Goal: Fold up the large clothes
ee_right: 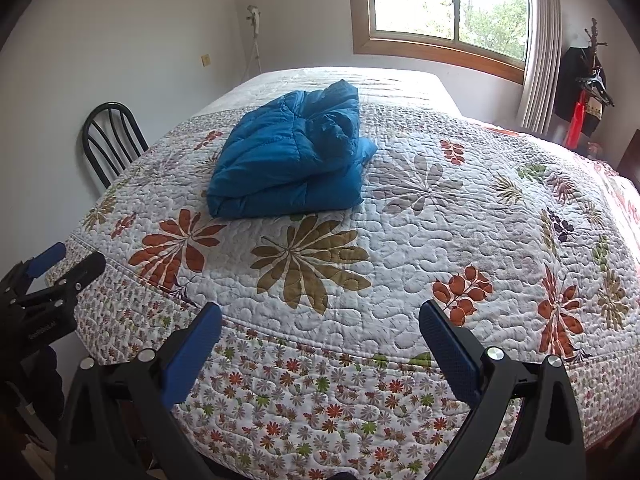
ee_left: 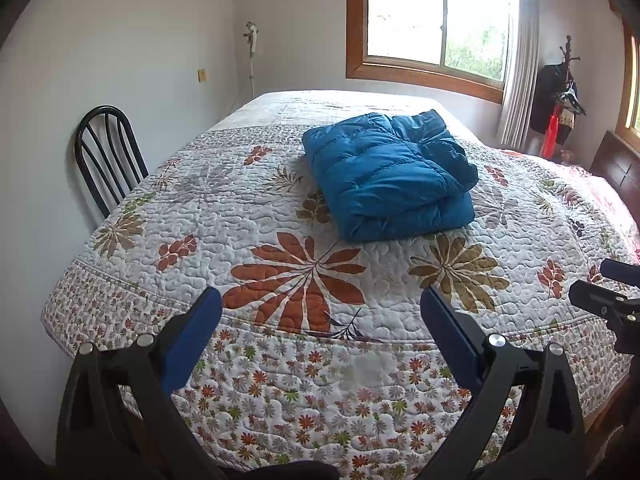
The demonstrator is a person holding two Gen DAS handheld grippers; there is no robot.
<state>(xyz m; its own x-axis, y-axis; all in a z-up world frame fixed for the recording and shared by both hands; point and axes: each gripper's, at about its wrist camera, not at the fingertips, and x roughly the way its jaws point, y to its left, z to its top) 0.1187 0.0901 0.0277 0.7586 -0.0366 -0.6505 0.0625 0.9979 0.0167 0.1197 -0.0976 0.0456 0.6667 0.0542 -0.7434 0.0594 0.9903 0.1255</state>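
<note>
A black metal chair stands beside the bed, nothing lying between the grippers and the puffy, quilted blue jacket, folded in a thick bundle mid-quilt, well apart from the left gripper and right gripper, both with jaws spread wide, holding nothing.

The blue jacket is showing a smooth, faintly shiny quilted cloth, puffy between its seams. The bedspread is looking like matt stitched cotton (bumpy all over). The fingers are wearing textured blue pads on matt black plastic, with bright metal bolts. The window frame is gleaming as varnished wood.
</note>
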